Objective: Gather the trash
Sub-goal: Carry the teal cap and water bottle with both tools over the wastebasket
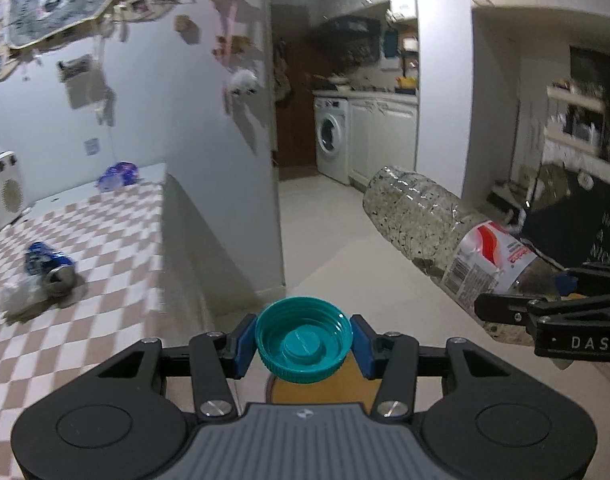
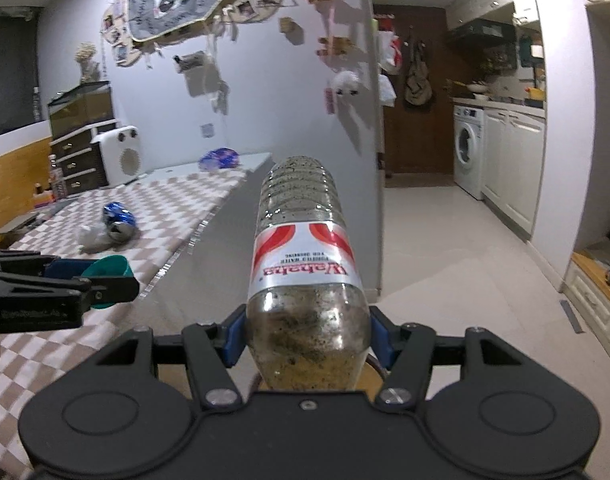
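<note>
My left gripper (image 1: 303, 340) is shut on a teal bottle cap (image 1: 303, 345), open side facing the camera, held beyond the table's edge. My right gripper (image 2: 308, 338) is shut on a dirty clear plastic bottle (image 2: 301, 240) with a red and white label, its base pointing away. The bottle also shows in the left wrist view (image 1: 437, 232), at the right. The left gripper with the cap shows in the right wrist view (image 2: 105, 284), at the left. A crushed blue can (image 1: 51, 268) and crumpled clear plastic (image 1: 19, 294) lie on the checkered table (image 1: 105, 240).
A blue wrapper (image 1: 119, 176) lies at the table's far end, near a white heater (image 1: 5, 192). The wall with hung decorations runs behind the table. A tiled floor leads to a washing machine (image 1: 331, 138) and white cabinets. A dark box (image 1: 577, 216) stands at the right.
</note>
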Action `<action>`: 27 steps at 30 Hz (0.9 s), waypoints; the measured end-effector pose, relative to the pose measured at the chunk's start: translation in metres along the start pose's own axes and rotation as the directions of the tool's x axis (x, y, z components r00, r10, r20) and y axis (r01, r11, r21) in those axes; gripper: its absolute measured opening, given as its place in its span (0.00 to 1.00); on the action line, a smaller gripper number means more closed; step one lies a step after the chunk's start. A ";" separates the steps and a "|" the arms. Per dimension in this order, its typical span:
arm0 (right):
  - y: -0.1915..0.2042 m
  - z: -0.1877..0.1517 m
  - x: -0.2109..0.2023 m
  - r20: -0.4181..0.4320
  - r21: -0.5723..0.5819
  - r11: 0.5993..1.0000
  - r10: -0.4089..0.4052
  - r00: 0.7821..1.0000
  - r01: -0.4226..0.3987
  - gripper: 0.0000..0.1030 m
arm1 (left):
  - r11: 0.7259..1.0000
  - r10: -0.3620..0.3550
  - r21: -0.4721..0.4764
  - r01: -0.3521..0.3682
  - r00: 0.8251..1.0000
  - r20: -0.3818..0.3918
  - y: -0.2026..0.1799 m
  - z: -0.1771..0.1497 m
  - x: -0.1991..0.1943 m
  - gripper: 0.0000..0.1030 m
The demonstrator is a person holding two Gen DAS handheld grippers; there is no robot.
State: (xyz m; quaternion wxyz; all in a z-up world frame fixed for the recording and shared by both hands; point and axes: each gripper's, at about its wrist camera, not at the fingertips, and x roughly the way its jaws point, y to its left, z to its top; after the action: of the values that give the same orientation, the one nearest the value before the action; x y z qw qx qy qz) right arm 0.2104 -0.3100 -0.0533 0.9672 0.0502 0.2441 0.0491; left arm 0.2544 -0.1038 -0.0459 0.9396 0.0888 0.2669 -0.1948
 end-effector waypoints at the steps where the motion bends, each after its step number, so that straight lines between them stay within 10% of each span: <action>1: -0.005 -0.002 0.002 -0.007 0.004 1.000 -0.006 1.000 0.006 0.60 | 1.000 -0.008 0.005 0.008 1.000 -0.007 -0.003 0.001 0.006 0.49; 13: -0.061 -0.038 0.050 -0.153 0.068 0.995 -0.056 0.987 0.067 0.60 | 0.995 -0.090 0.037 0.098 0.981 -0.169 -0.033 -0.003 0.102 0.49; 27: -0.081 -0.069 0.121 -0.326 0.138 0.989 0.000 0.945 0.048 0.60 | 0.994 -0.111 -0.022 0.111 0.921 -0.374 -0.018 -0.013 0.215 0.49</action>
State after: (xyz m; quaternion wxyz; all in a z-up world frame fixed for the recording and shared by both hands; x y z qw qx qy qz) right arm 0.2890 -0.3710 -0.1795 0.9081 0.1083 0.4036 0.0272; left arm 0.4090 -0.1857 -0.1731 0.8590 0.1088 0.4458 -0.2270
